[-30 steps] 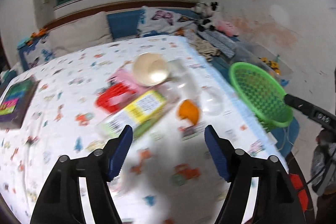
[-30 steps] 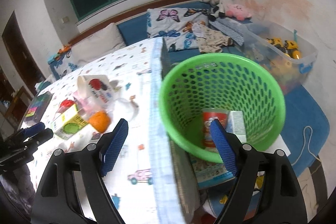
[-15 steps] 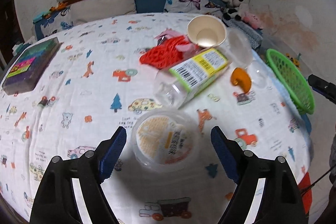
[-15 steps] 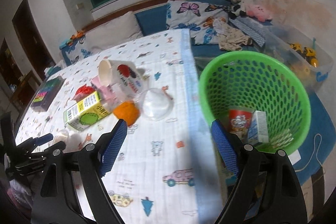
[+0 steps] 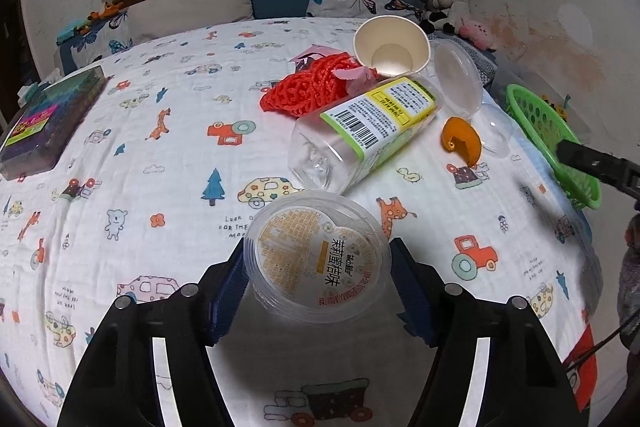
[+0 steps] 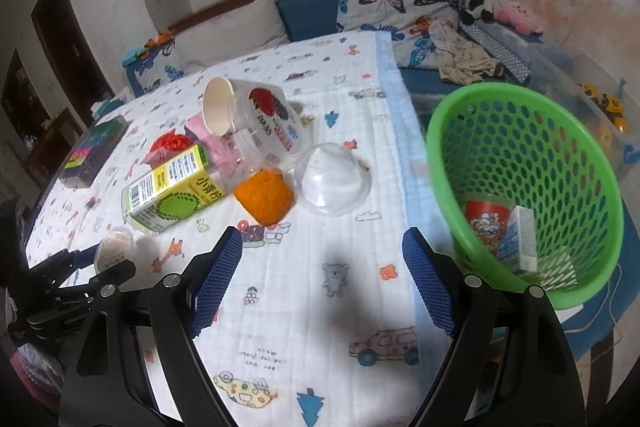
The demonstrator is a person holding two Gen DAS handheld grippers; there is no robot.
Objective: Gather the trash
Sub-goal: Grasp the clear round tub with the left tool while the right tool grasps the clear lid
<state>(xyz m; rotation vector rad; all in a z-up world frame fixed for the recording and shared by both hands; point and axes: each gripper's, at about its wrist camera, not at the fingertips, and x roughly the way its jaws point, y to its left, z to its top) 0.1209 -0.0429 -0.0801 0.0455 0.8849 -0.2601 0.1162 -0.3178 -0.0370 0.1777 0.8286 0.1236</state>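
Two tongs work over the bed [image 5: 120, 155]. The left gripper [image 5: 318, 281] has just been closing, its blue pads flanking and seemingly touching a clear cup [image 5: 318, 259] at 6 o'clock. The right gripper [image 6: 322, 281] hangs open and empty; the green basket [image 6: 532, 131] sits at 3 o'clock.

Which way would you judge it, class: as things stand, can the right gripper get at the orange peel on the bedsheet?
Probably yes. The right gripper stands open and empty, and only bare printed sheet lies between it and the orange peel. The clear dome lid and the bottle sit close beside the peel, so they may get nudged.
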